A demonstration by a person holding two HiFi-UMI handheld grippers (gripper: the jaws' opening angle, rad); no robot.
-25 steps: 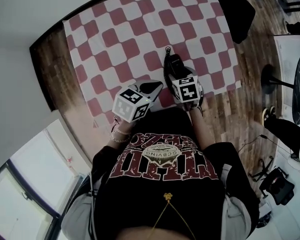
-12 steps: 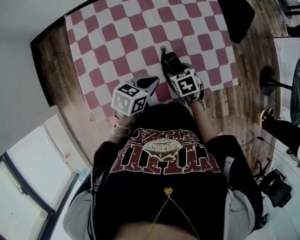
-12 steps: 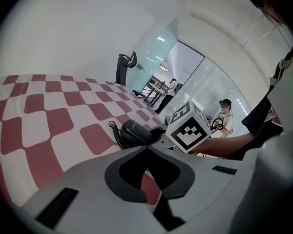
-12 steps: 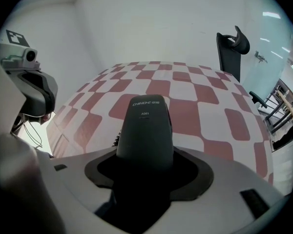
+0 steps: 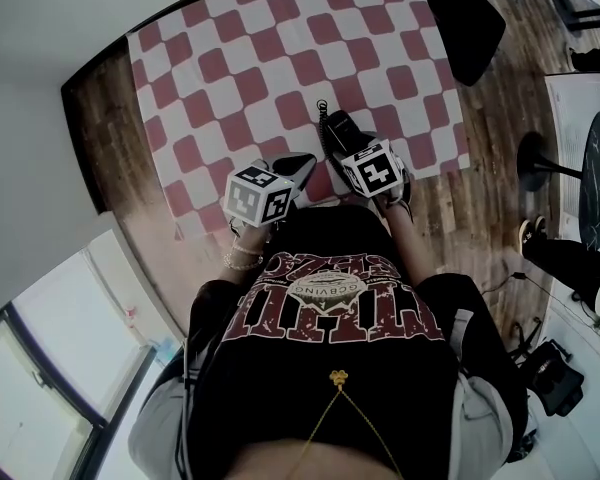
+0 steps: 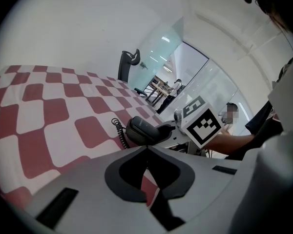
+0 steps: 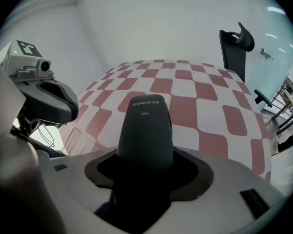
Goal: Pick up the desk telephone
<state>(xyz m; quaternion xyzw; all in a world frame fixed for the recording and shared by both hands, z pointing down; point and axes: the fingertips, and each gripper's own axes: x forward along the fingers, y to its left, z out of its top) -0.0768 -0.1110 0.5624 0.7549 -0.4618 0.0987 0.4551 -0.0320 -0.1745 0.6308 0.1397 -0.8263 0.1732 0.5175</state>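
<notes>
Right gripper [image 7: 144, 165] clamps one desk telephone [image 7: 145, 123]; left gripper [image 6: 147, 150] closed, empty.

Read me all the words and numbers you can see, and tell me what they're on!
"CHINOE", then characters too small to read: on the desk telephone.
"A081", middle digits unsure: just below it on the same telephone.
Print on the shirt: upside down, too blurred to read.
</notes>
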